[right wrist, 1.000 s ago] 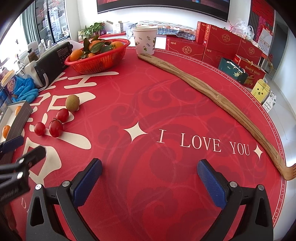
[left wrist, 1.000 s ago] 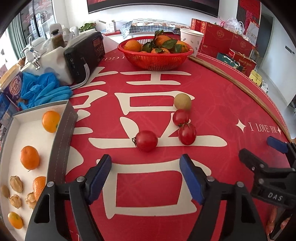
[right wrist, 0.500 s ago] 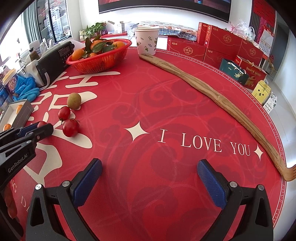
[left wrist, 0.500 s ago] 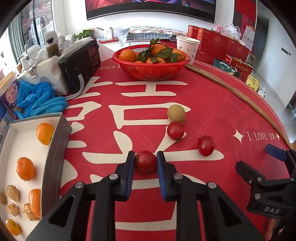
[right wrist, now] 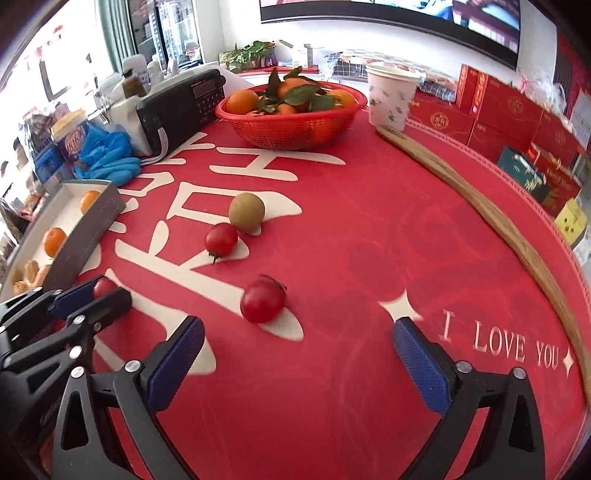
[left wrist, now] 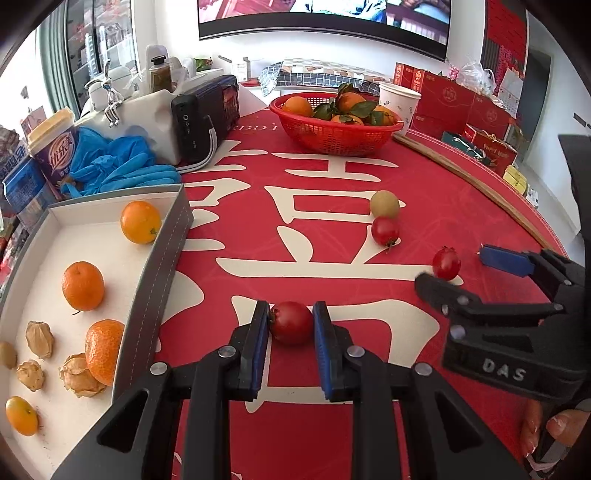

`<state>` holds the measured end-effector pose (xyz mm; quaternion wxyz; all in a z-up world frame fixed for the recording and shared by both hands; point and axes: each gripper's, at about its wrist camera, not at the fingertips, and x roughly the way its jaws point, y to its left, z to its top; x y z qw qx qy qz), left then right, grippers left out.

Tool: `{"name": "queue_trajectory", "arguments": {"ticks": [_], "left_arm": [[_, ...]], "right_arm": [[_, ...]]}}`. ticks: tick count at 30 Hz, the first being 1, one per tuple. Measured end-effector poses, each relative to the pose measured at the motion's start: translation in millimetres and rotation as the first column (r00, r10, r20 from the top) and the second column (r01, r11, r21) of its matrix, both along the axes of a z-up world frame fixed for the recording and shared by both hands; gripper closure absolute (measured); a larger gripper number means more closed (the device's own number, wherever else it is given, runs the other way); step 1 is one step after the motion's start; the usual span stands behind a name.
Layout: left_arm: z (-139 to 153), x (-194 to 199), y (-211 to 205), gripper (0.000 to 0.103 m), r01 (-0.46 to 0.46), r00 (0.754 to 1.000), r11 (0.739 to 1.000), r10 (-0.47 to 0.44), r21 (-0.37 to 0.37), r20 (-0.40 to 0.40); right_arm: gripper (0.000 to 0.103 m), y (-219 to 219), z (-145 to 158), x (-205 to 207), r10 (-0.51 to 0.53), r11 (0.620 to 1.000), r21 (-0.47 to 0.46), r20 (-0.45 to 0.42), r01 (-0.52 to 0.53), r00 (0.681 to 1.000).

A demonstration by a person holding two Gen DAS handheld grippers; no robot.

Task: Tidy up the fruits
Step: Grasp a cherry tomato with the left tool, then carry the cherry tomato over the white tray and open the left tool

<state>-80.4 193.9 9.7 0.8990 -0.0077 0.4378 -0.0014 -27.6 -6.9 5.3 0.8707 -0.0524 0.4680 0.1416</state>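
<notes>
White walls carry a wide screen (left wrist: 325, 18) (cropped above); daylit glass doors (left wrist: 96, 48) stand left.

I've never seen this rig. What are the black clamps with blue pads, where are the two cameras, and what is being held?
No robot: a person holds a two-finger gripper in each hand, each carrying a forward-looking fisheye camera. In the left view, the left gripper is shut on a tomato on the red tablecloth. The right gripper holds nothing; its jaws are closing, a second tomato just ahead. Farther off lie a third tomato and a brownish-green fruit. A white tray of oranges sits left; a red basket behind.
</notes>
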Motion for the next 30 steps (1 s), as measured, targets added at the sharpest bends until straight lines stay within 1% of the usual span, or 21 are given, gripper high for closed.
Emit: {"name": "queue_trajectory", "arguments": {"ticks": [1,2,3,4,7,9,14,18,23,30], "left_arm": [[0.1,-0.6,-0.1,0.077,-0.002,1.0,1.0,0.002,0.003,0.001],[0.2,-0.9,-0.3,0.077,-0.004,1.0,1.0,0.004,0.004,0.003],[0.2,-1.4,-0.9,0.077,-0.006,1.0,1.0,0.006,0.005,0.004],[0.2,-2.0,-1.1,0.077,-0.008,1.0,1.0,0.008,0.006,0.006],[0.1,-3.7,-0.1,0.077,-0.014,1.0,1.0,0.014,0.0,0.008],[0.7,-5.9,1.9,0.077,-0.017,1.0,1.0,0.018,-0.012,0.008],[2.4,-8.9,8.3,0.077,-0.025,1.0,0.998,0.025,-0.061,-0.004],[3.6,-11.0,10.4,0.077,-0.032,0.999,0.997,0.032,-0.066,0.001],[8.6,-16.3,14.1,0.077,-0.036,0.999,0.997,0.038,-0.075,0.023],[12.4,-19.3,14.4,0.077,-0.05,0.997,0.997,0.053,-0.058,0.047]], "right_arm": [[0.026,6.1,1.1,1.2,0.004,1.0,-0.029,0.024,-0.004,1.0],[0.048,8.4,3.2,1.9,0.015,1.0,-0.017,0.032,-0.014,0.999],[0.059,10.9,5.1,2.7,0.013,1.0,-0.019,0.037,-0.013,0.999],[0.077,12.6,6.1,2.9,0.017,1.0,-0.01,0.036,-0.017,0.999],[0.079,5.3,6.3,0.9,0.009,0.999,0.039,0.033,-0.011,0.999],[0.079,-7.1,7.7,-1.7,0.006,0.995,0.1,0.011,-0.007,1.0],[0.079,-24.1,10.3,-6.3,-0.029,0.988,0.152,0.008,0.028,1.0],[0.079,-24.7,16.2,-8.6,-0.029,0.984,0.178,0.025,0.025,0.999],[0.079,-19.7,22.0,-13.5,-0.008,0.983,0.185,0.056,-0.002,0.998],[0.079,-20.6,20.7,-13.4,-0.002,0.978,0.209,0.038,-0.006,0.999]]}}
